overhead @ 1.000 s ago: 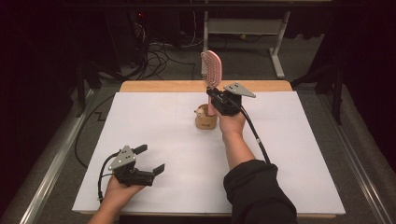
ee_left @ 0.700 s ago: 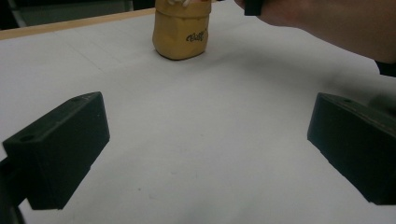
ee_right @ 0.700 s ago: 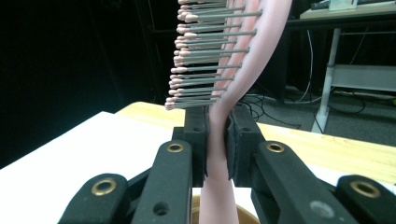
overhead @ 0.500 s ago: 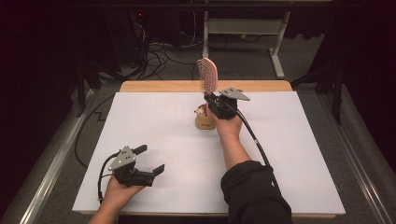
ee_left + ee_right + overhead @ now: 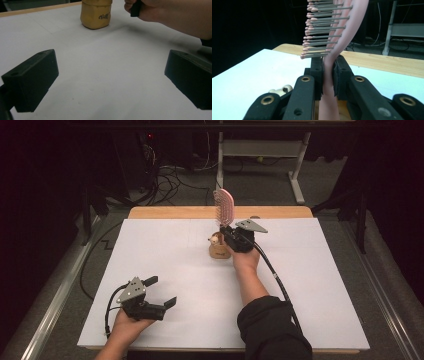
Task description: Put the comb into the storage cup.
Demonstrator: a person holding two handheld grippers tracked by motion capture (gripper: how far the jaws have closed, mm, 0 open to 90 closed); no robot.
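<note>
My right gripper (image 5: 227, 233) is shut on the handle of a pink hairbrush (image 5: 224, 206) and holds it upright, bristles to the left, above a small tan holder (image 5: 219, 248) at the table's far middle. In the right gripper view the jaws clamp the hairbrush handle (image 5: 328, 82), and the holder's rim (image 5: 279, 90) shows just below. My left gripper (image 5: 161, 292) rests near the front left of the table, jaws wide open with nothing between them. Its own view looks across the white sheet to the tan holder (image 5: 96, 13) and the other hand (image 5: 160, 12).
A white sheet (image 5: 165, 255) covers the wooden table (image 5: 175, 212). Dark floor with cables (image 5: 170, 175) and a metal stand (image 5: 300, 165) lie beyond the far edge. A metal rail (image 5: 55, 300) runs along the left side.
The right gripper has sunk with the hairbrush, bringing the handle closer to the tan holder. The left gripper has stayed where it was.
</note>
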